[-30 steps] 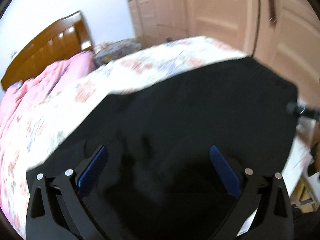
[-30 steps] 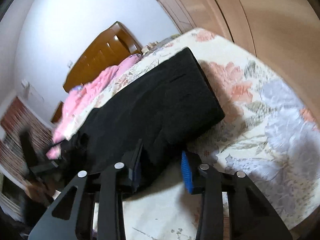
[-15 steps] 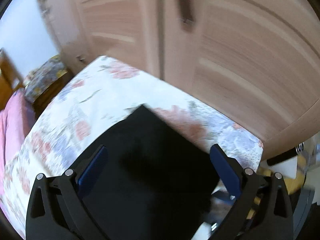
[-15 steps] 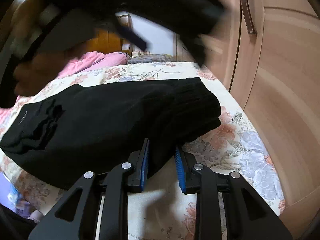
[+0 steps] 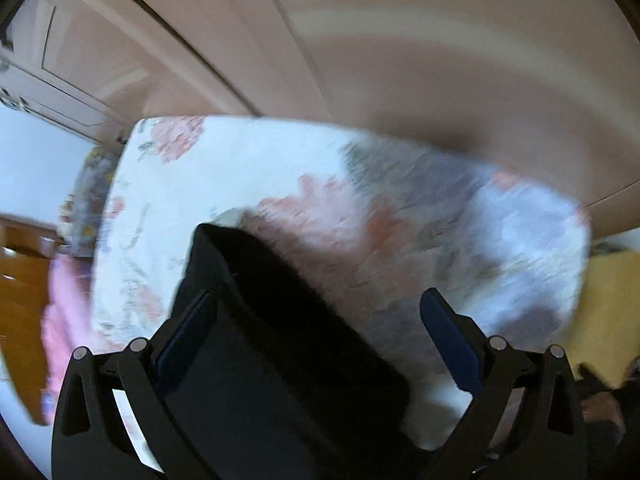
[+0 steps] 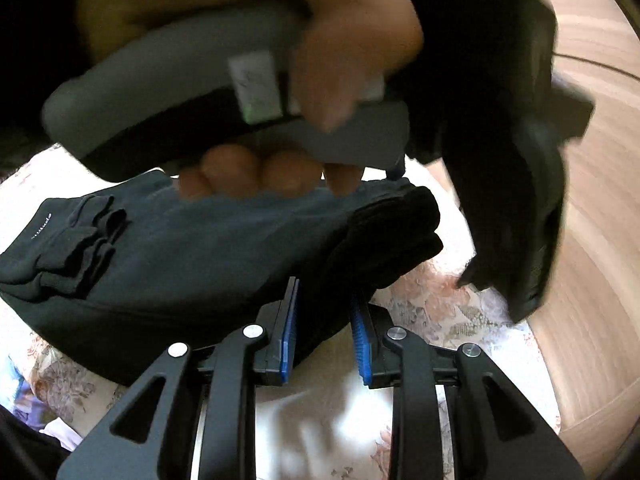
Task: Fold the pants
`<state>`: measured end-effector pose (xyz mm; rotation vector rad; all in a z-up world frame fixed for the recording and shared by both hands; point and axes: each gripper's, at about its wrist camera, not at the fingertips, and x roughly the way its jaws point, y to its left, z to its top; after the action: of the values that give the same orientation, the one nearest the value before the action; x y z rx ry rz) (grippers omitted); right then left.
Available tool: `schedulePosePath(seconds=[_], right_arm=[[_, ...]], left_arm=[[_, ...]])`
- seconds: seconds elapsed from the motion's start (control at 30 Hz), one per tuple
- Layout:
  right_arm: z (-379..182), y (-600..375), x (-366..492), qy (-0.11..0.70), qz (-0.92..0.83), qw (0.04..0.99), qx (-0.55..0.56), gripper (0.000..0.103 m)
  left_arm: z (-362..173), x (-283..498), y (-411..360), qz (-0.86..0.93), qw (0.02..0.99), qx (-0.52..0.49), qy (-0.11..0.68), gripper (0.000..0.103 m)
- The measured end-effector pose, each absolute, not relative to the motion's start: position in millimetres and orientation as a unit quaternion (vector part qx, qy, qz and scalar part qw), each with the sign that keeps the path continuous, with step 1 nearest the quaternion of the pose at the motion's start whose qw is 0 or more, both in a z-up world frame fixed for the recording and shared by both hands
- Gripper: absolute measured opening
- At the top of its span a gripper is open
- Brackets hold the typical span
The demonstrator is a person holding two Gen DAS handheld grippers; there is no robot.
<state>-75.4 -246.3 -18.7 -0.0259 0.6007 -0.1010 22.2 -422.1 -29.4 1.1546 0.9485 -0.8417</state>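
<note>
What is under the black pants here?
The black pants lie on the floral bedsheet, visible around their edges. Whatever is directly beneath the fabric is covered.

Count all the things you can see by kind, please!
Black pants: 1
Tongs: 2, left tongs and right tongs
Floral bedsheet: 1
Hand: 1
Total: 5

Left gripper (image 5: 320, 328) jaws spread wide; right gripper (image 6: 324, 316) jaws nearly closed.
</note>
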Motion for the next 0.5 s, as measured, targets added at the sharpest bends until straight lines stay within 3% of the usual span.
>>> schedulePosePath(seconds=[0.2, 0.23, 0.3, 0.5], right_arm=[[-21, -245, -78, 0.299, -0.043, 0.953, -0.002, 0.031], [-20, -249, -81, 0.303, -0.046, 0.952, 0.01, 0.038], [-21, -257, -85, 0.307, -0.049, 0.95, 0.038, 0.089], [-21, -277, -70, 0.305, -0.007, 0.945, 0.118, 0.092]], left_arm=[[-34, 58, -404, -0.304, 0.678, 0.507, 0.436, 0.102], [-32, 62, -400, -0.301, 0.681, 0.504, 0.438, 0.102], [-29, 66, -395, -0.305, 0.681, 0.496, 0.445, 0.102], [-28, 65, -394, -0.312, 0.681, 0.491, 0.444, 0.102]])
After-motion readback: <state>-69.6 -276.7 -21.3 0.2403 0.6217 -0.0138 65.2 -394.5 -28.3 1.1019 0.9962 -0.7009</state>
